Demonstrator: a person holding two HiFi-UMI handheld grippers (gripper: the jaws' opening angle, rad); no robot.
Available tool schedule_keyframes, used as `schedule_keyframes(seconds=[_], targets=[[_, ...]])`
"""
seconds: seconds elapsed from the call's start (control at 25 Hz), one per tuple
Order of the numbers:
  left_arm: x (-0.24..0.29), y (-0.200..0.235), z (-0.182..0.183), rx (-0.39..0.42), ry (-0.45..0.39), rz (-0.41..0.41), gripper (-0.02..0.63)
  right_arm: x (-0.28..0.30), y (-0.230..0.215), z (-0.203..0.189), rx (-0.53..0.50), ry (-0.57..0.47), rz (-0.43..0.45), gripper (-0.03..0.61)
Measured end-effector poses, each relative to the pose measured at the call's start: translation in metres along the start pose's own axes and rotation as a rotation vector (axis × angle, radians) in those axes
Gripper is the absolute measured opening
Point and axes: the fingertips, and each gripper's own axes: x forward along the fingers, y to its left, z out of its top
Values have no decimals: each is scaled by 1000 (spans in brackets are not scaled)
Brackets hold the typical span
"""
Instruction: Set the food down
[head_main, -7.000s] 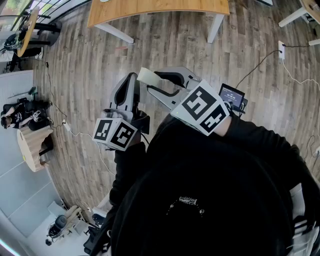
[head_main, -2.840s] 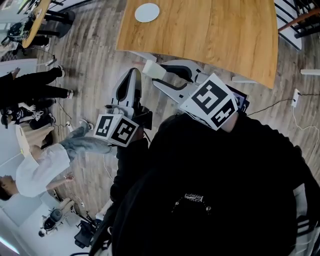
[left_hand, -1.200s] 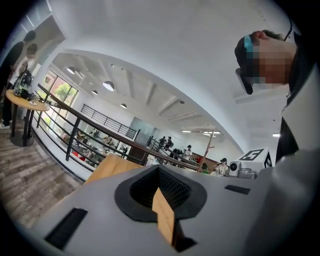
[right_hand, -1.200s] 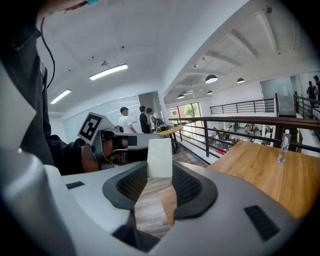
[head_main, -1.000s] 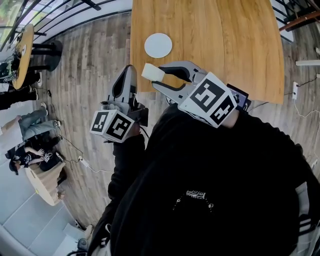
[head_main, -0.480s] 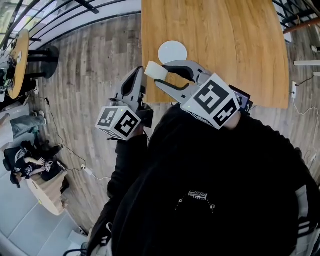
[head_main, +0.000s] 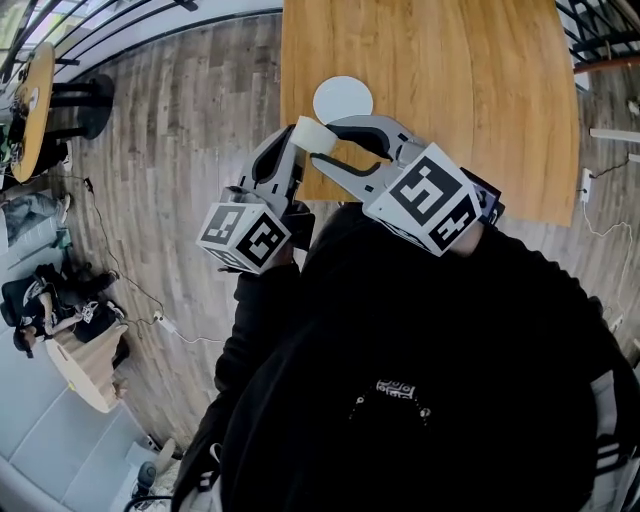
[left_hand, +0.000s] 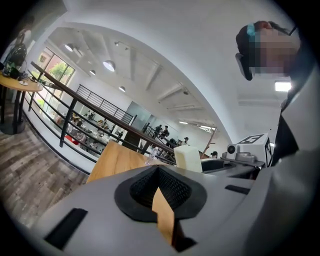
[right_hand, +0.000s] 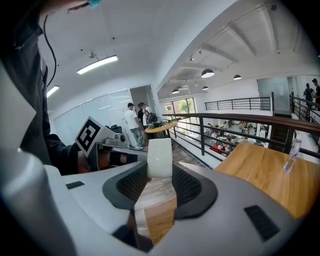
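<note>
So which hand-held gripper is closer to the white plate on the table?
Right. The right hand-held gripper, holding a pale food block, sits just short of the plate. The left hand-held gripper is beside it, farther out to the left.

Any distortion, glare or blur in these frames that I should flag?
Head view: strong fisheye, the table edges bow; dark clothing fills the lower half. Left gripper view: black vignette corners, a ceiling lamp blown out. Right gripper view: railing curves; the food reads clearly.
</note>
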Motion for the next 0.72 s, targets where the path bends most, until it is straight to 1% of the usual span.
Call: schedule_keyframes(seconds=[0.08, 0.24, 0.36, 0.48, 0.6, 0.72], targets=[[0, 2, 0, 3, 3, 18, -3, 2, -1, -1, -4, 3, 22, 164], [-1, 7, -6, -17, 3, 68, -3, 6, -6, -5, -1, 6, 58, 164], [-6, 7, -5, -26, -25, 97, -3, 11, -8, -4, -11, 5, 68, 164], [-21, 8, -9, -40, -41, 137, -3, 19, 0, -2, -24, 6, 69, 164], [-34, 11, -4, -39, -58, 169, -3, 25, 7, 2, -41, 3, 91, 164], [-45, 15, 0, -47, -83, 201, -3, 29, 9, -1, -35, 12, 107, 164]])
